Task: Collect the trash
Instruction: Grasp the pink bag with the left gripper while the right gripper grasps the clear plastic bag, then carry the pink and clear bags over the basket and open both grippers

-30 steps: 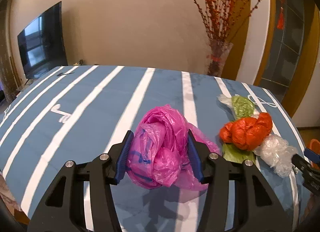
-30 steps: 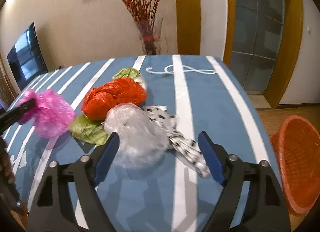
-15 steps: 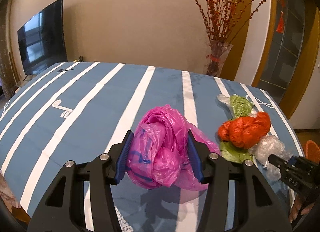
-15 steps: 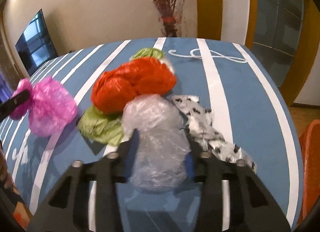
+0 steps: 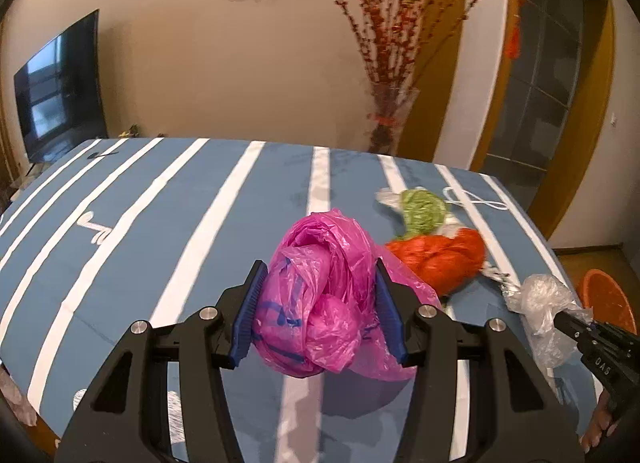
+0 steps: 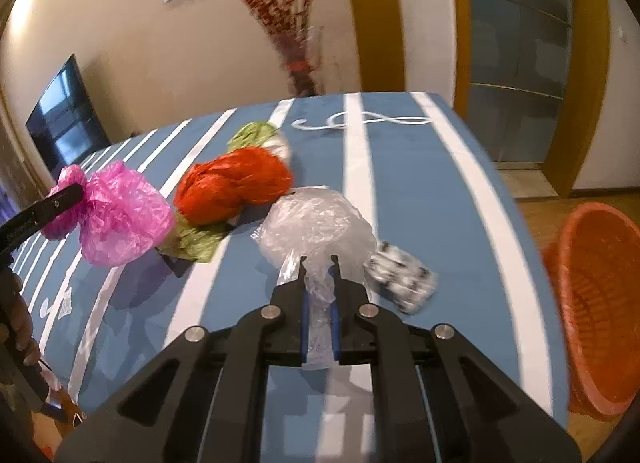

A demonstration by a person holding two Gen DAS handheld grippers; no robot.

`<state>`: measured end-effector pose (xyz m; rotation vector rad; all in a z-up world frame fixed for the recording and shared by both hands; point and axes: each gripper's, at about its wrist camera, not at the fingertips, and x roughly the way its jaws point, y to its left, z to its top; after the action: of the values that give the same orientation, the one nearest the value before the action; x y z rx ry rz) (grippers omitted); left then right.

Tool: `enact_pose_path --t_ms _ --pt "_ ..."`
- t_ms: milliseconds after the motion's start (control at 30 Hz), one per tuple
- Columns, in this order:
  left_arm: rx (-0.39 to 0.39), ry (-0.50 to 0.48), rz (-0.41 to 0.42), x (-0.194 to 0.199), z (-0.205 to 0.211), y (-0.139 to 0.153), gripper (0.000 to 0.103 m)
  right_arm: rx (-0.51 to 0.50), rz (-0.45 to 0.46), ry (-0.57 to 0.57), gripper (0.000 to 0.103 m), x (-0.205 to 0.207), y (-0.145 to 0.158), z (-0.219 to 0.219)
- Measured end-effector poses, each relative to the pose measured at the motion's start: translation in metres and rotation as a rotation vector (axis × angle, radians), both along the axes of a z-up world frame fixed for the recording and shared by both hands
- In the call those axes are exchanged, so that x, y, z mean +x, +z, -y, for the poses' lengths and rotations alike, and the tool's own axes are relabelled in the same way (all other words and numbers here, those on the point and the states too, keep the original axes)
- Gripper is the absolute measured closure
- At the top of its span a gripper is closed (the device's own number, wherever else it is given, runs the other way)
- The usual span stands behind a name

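My left gripper [image 5: 318,305] is shut on a crumpled pink plastic bag [image 5: 324,299] and holds it above the blue striped table [image 5: 168,231]; the pink bag also shows in the right wrist view [image 6: 120,219]. My right gripper [image 6: 319,267] is shut on a clear plastic bag [image 6: 316,231], lifted off the table; this bag shows at the right of the left wrist view [image 5: 544,307]. An orange bag [image 6: 236,183], green bags [image 6: 192,241] and a black-and-white wrapper [image 6: 404,279] lie on the table.
An orange basket [image 6: 596,299] stands on the floor to the right of the table, also seen in the left wrist view [image 5: 608,299]. A vase of red branches [image 5: 390,123] stands behind the far edge. A TV [image 5: 60,83] is on the left wall.
My right gripper closed on the clear bag and lifted it off the table. My left gripper kept its hold on the pink bag and rose slightly.
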<state>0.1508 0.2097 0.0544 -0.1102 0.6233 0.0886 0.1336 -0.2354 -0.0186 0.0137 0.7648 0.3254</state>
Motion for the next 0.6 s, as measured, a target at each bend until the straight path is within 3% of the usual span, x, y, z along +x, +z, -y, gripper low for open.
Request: enact_pose_path --t_ms 600 --pt "-0.029 -0.235 0.018 -0.005 0.117 0.011 0.051 0.0 0.084 -0.309 0.093 -0.034 0.016 0.134"
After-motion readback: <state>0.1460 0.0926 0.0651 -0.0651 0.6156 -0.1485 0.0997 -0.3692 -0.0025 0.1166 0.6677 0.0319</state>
